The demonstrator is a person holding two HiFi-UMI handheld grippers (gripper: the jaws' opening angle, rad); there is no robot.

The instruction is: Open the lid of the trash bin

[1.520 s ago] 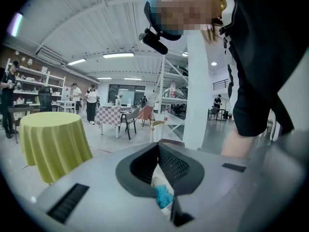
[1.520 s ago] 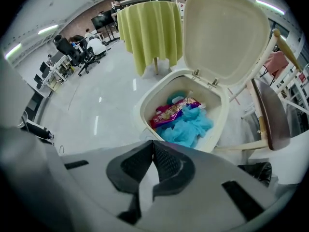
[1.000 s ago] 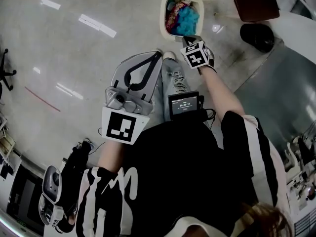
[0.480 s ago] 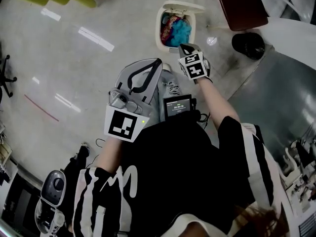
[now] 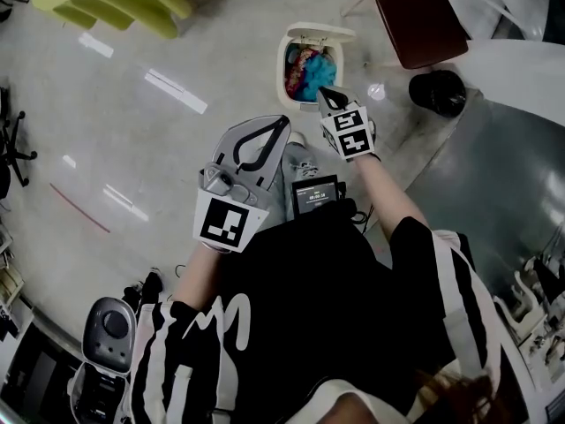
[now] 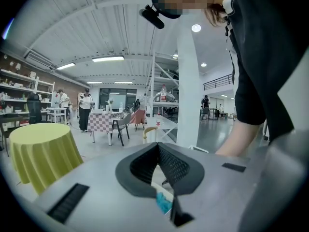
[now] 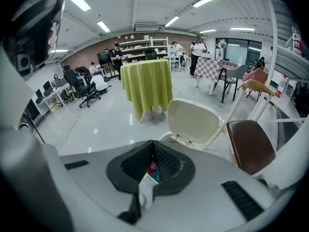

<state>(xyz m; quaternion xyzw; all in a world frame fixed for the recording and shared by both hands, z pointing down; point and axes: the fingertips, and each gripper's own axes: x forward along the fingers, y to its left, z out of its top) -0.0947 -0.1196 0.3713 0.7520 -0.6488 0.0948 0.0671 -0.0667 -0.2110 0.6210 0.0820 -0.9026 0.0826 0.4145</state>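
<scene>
Trash bin [image 5: 282,60] lid [image 5: 327,32] stands raised, contents exposed: task judged complete. Right gripper [image 5: 329,96] beside rim, jaws together, empty; left gripper [image 5: 281,123] likewise, idle.

At lower centre, the right gripper [image 7: 153,145] is seen with fingers [image 7: 166,161] closed together. Just above, the trash bin lid [image 7: 193,122] is shown raised open.

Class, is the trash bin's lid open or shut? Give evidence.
Open: the lid stands tilted up behind the trash bin, whose colourful contents show.
</scene>
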